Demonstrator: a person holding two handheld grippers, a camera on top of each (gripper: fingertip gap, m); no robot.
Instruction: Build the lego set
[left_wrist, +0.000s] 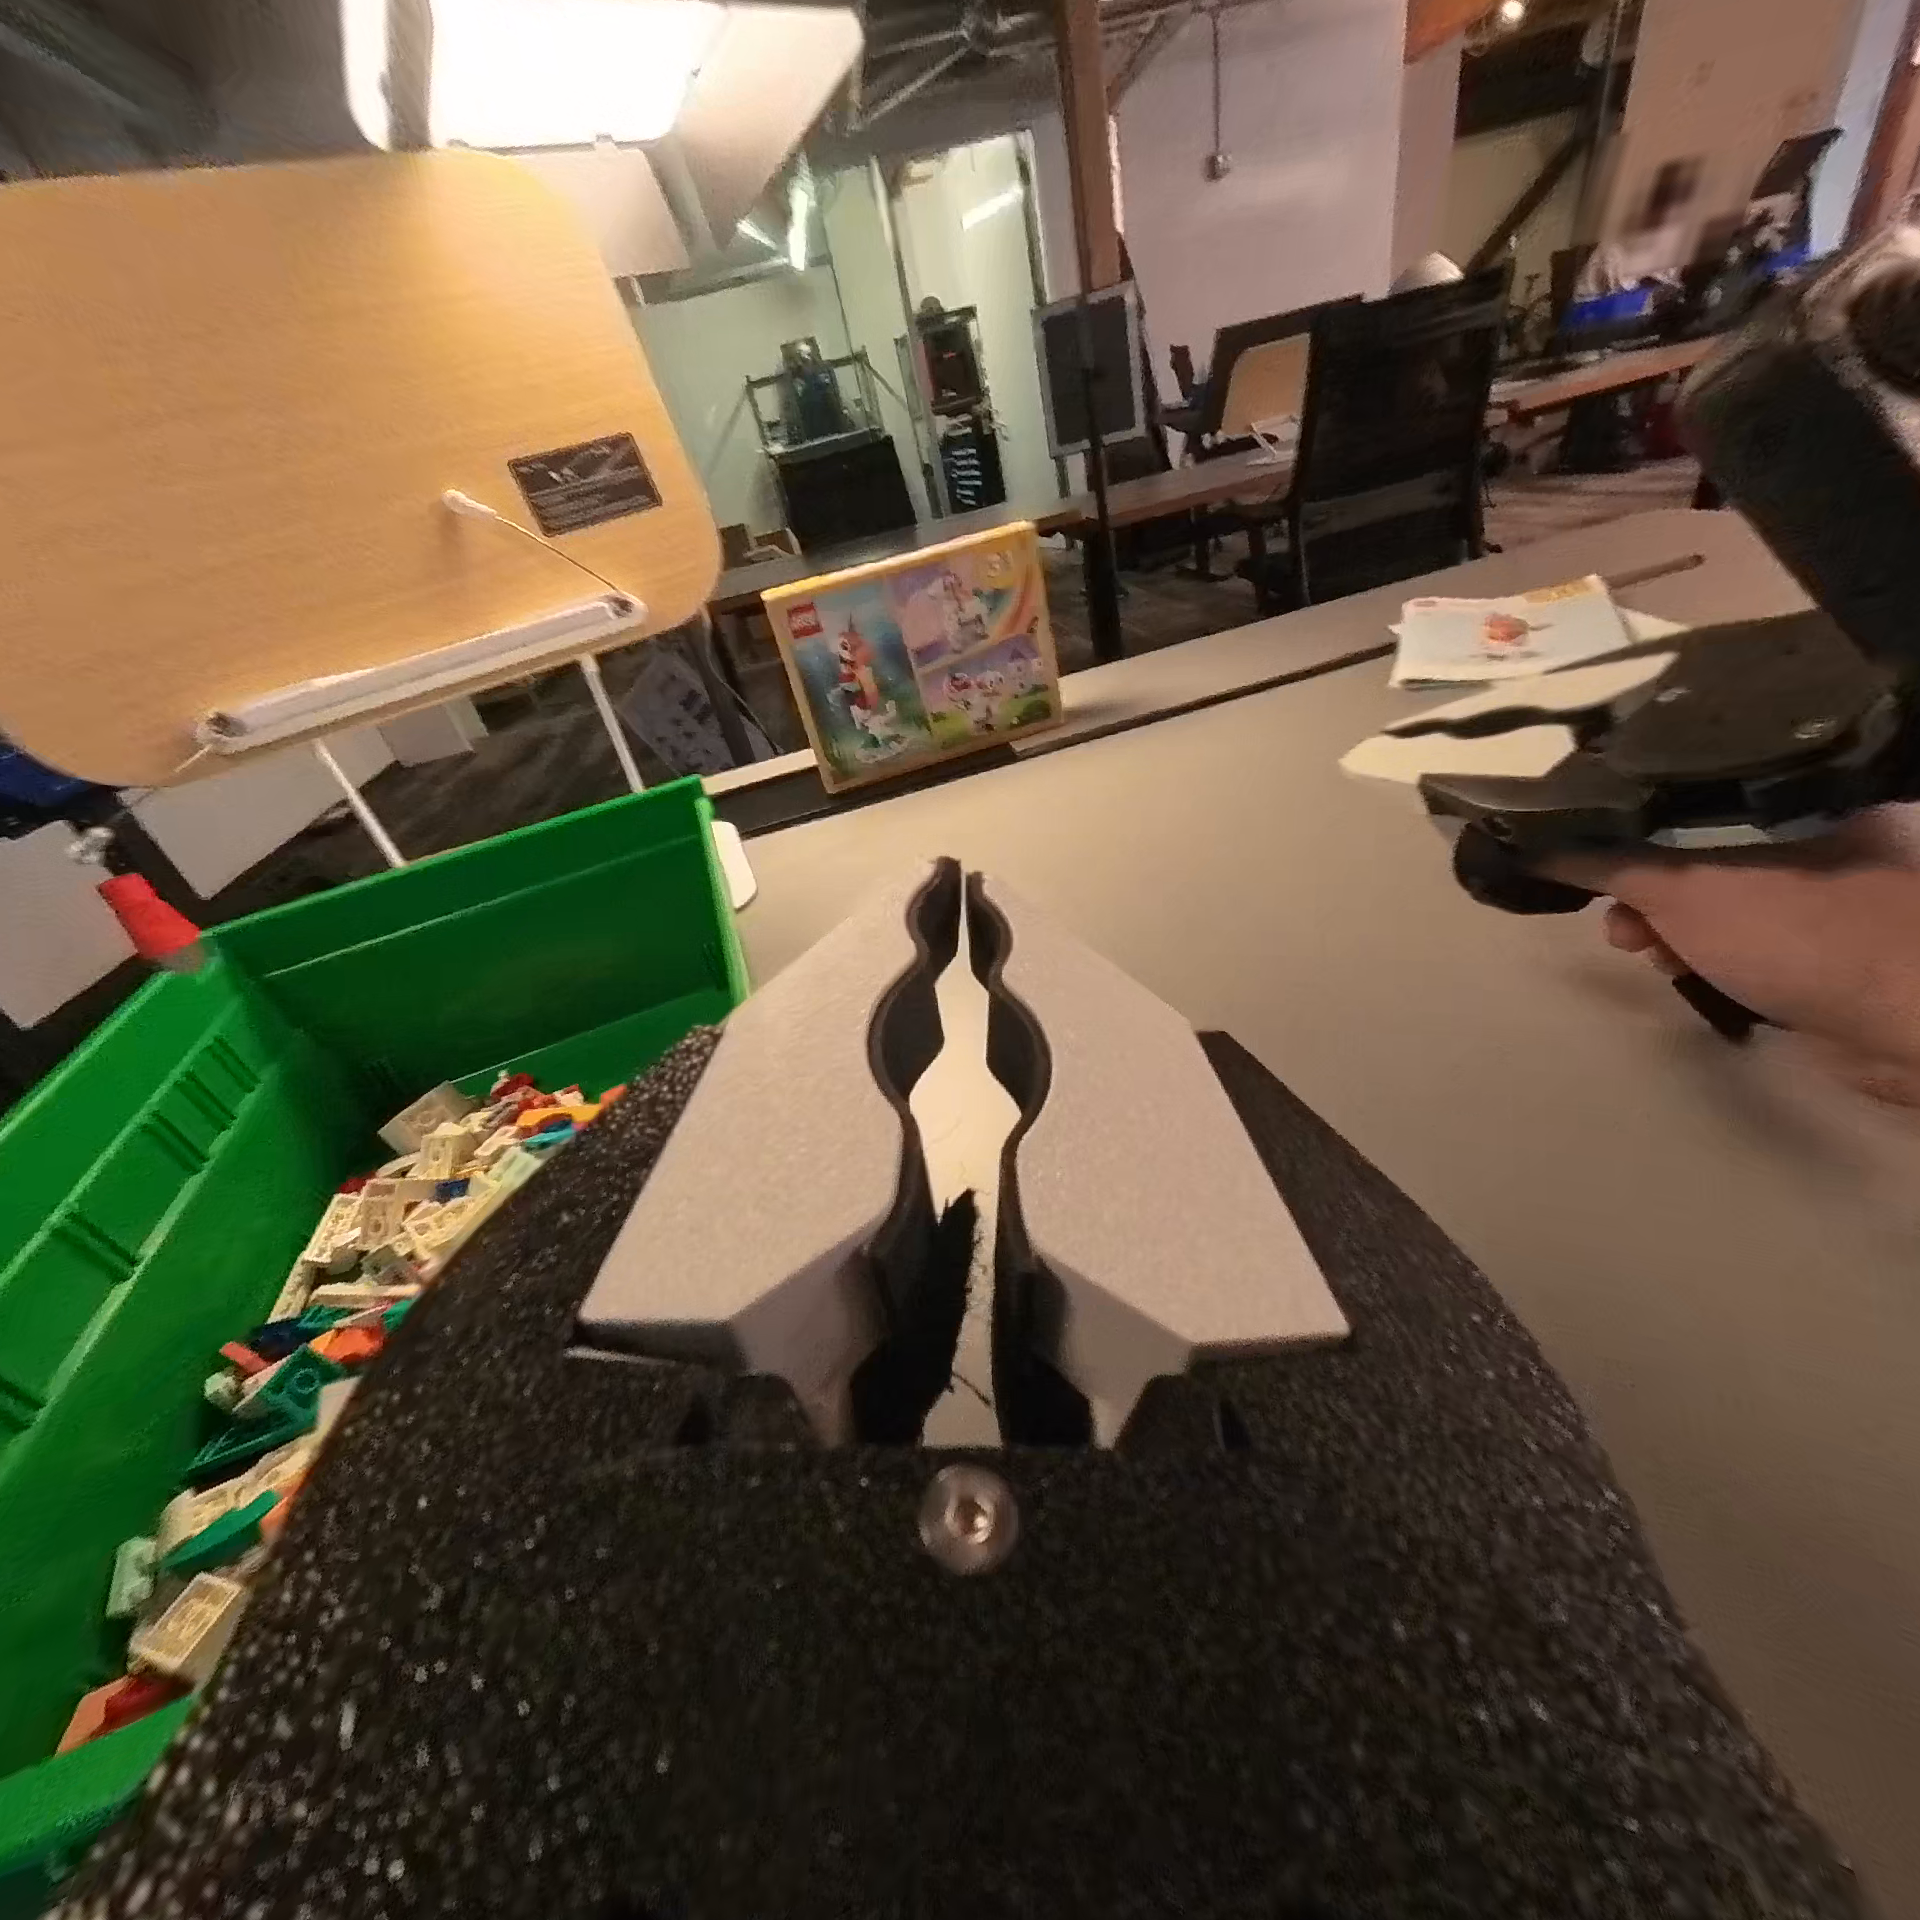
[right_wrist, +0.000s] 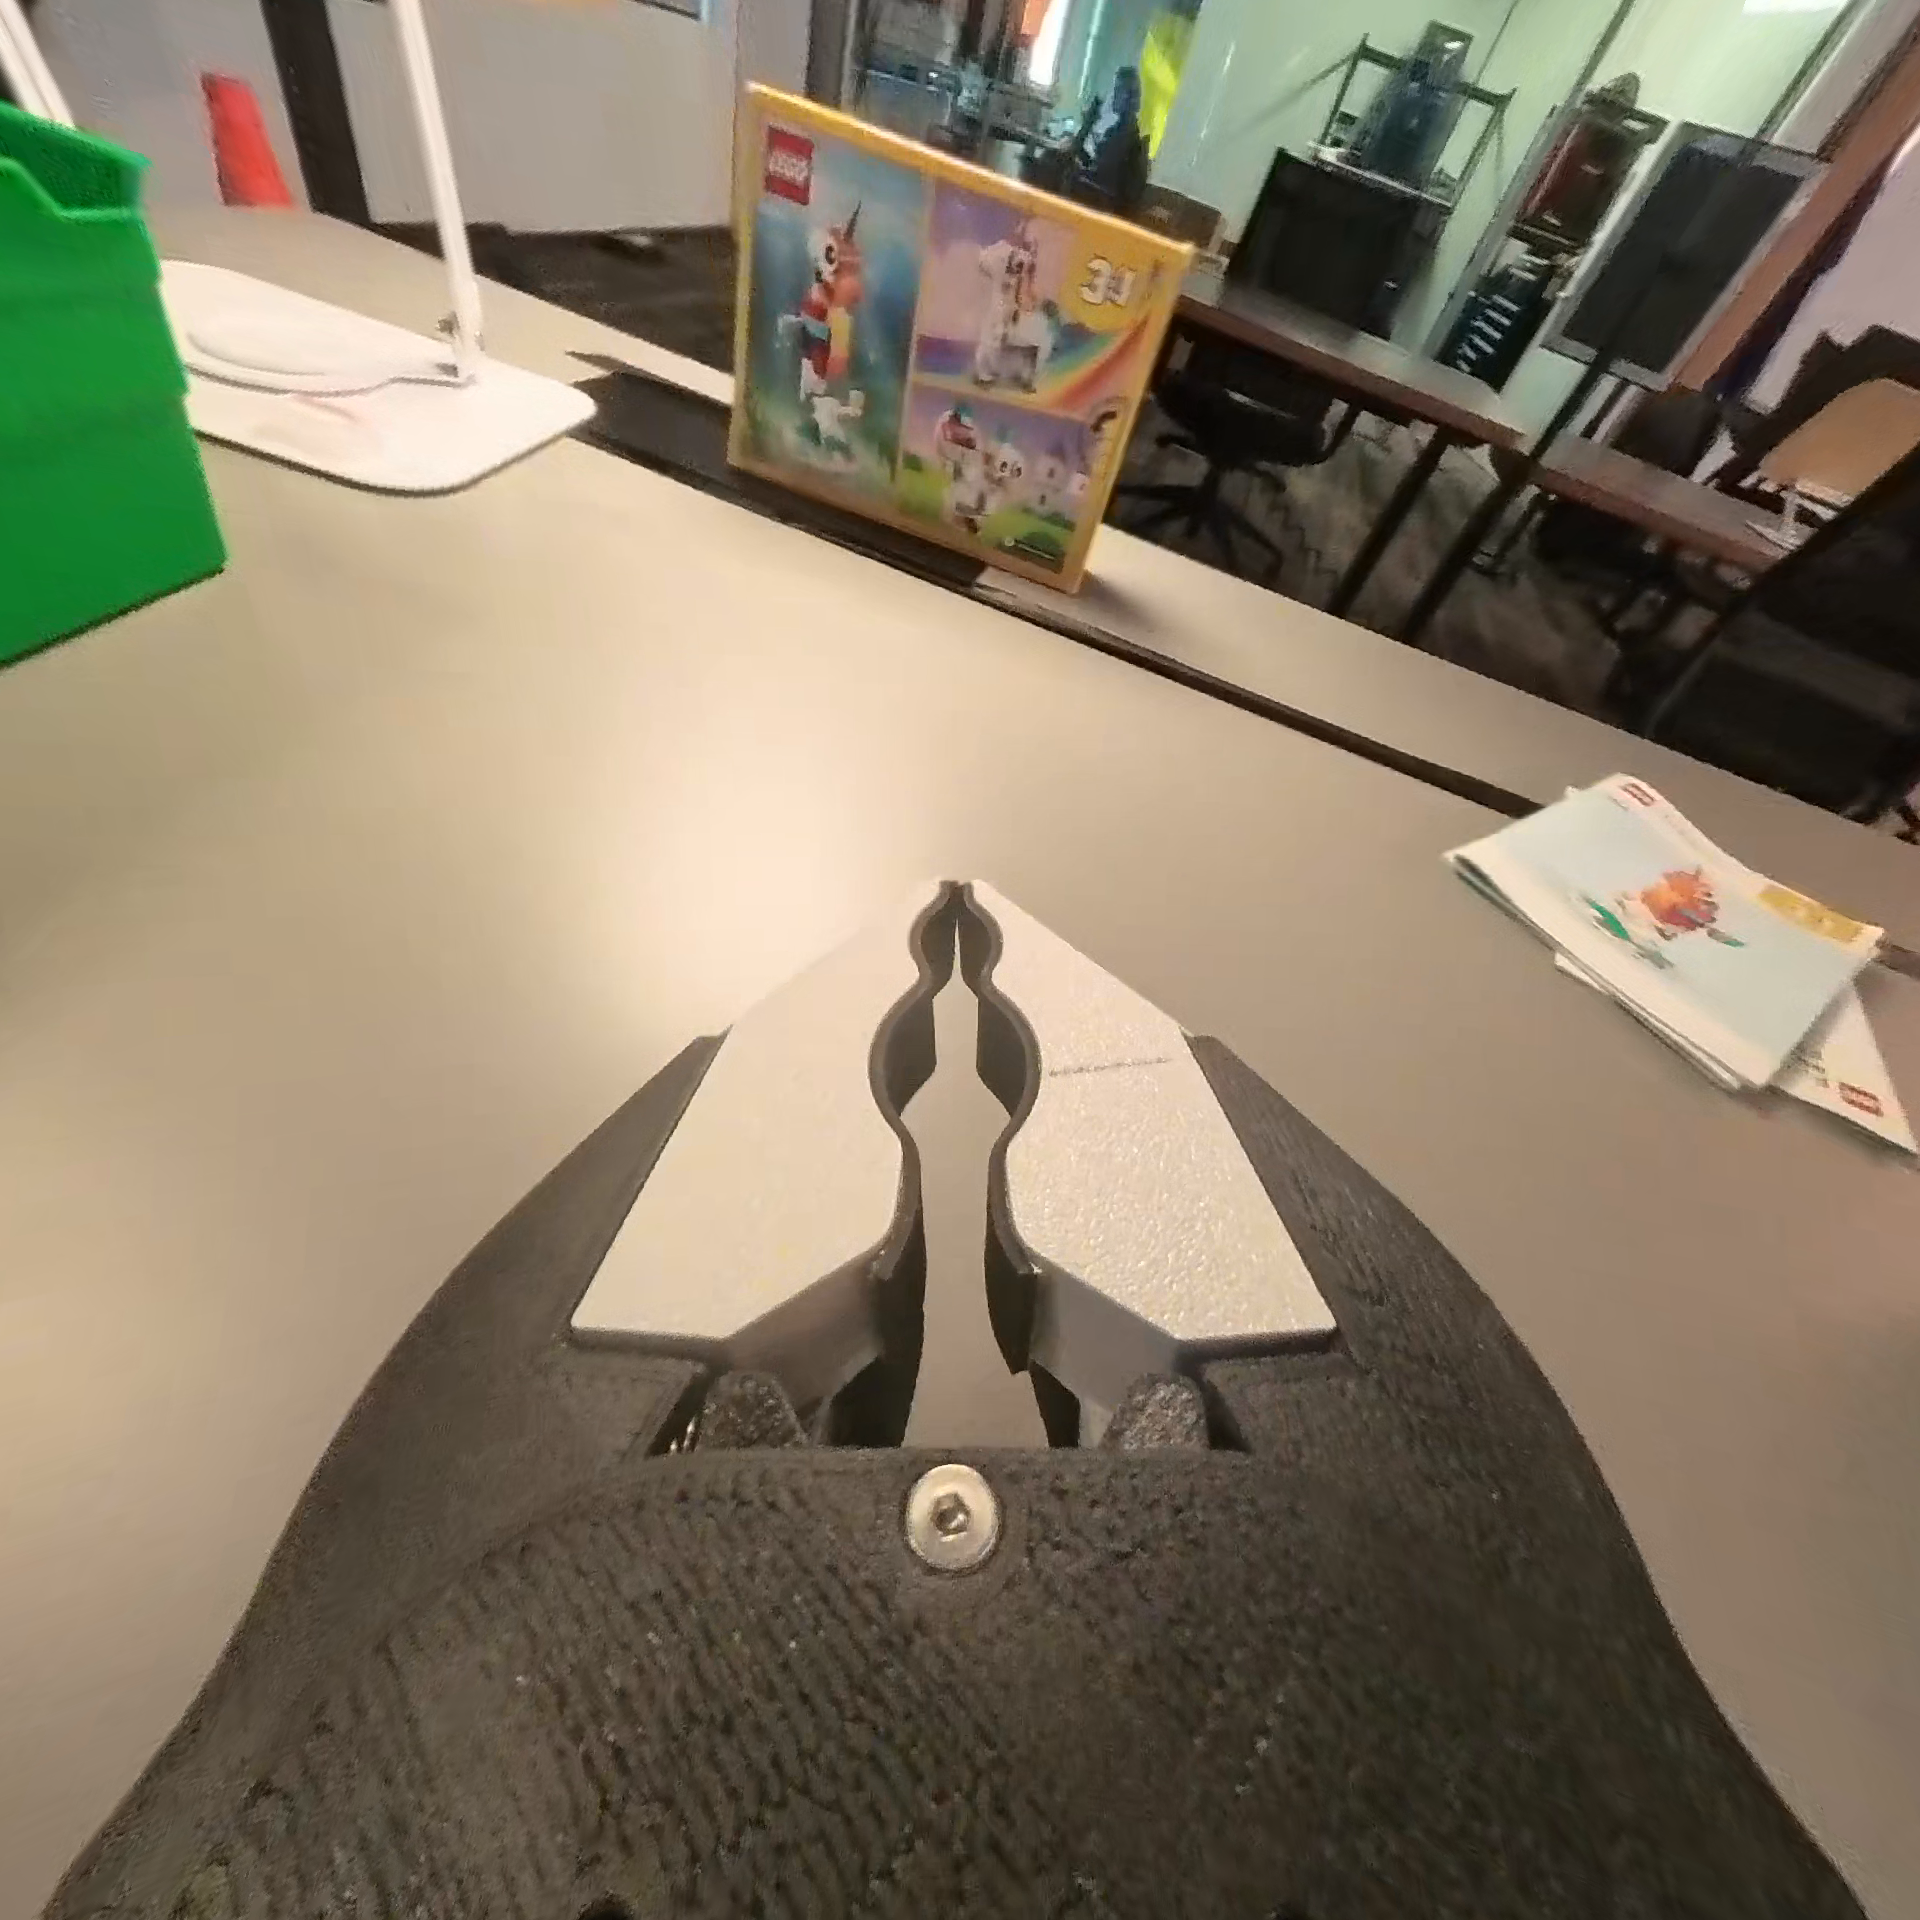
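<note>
A green bin (left_wrist: 125, 1195) at the left holds a heap of loose lego pieces (left_wrist: 343, 1288), mostly cream, teal and orange. My left gripper (left_wrist: 958, 875) is shut and empty, held beside the bin's right wall. My right gripper (right_wrist: 954, 894) is shut and empty above the grey table. It also shows in the left wrist view (left_wrist: 1382, 750) at the right, held by a hand (left_wrist: 1787, 977). The yellow set box (right_wrist: 935, 384) stands upright at the table's far edge. Instruction booklets (right_wrist: 1704, 945) lie at the right.
A white lamp base (right_wrist: 374, 384) and its arm stand by the bin (right_wrist: 83, 395) at the far left. A wooden board on a stand (left_wrist: 312, 416) rises behind the bin. The grey table (right_wrist: 520, 810) ends at a dark strip near the box (left_wrist: 920, 649). The booklets also show in the left wrist view (left_wrist: 1507, 634). The gap from one gripper's tips to the other's is roughly 25 cm.
</note>
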